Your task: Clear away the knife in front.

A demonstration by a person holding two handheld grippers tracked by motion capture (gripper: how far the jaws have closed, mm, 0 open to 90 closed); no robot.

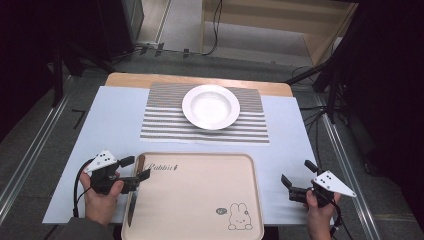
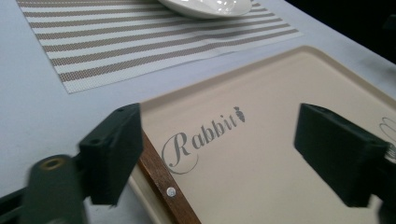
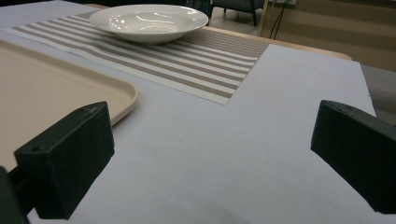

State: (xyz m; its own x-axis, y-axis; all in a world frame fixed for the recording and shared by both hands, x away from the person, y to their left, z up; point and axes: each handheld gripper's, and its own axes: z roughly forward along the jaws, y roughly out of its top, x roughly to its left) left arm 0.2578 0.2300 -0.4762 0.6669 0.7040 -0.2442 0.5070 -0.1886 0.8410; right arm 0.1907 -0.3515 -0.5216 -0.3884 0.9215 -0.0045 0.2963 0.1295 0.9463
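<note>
A knife (image 1: 132,200) with a wooden handle (image 2: 161,177) lies along the left rim of the beige tray (image 1: 200,195), blade toward the near edge. My left gripper (image 1: 136,168) hovers open over the handle end; in the left gripper view its jaws (image 2: 219,128) stand wide apart. The handle passes just beside the left jaw and no pad presses on it. My right gripper (image 1: 297,173) rests open to the right of the tray, with bare white table cover between its jaws (image 3: 210,140).
A white deep plate (image 1: 210,106) sits on a striped placemat (image 1: 165,125) at the far middle of the table. The tray carries a "Rabbit" print (image 2: 201,137) and a rabbit drawing (image 1: 239,217). A white cover (image 1: 115,125) spreads over the table; floor and cables lie beyond.
</note>
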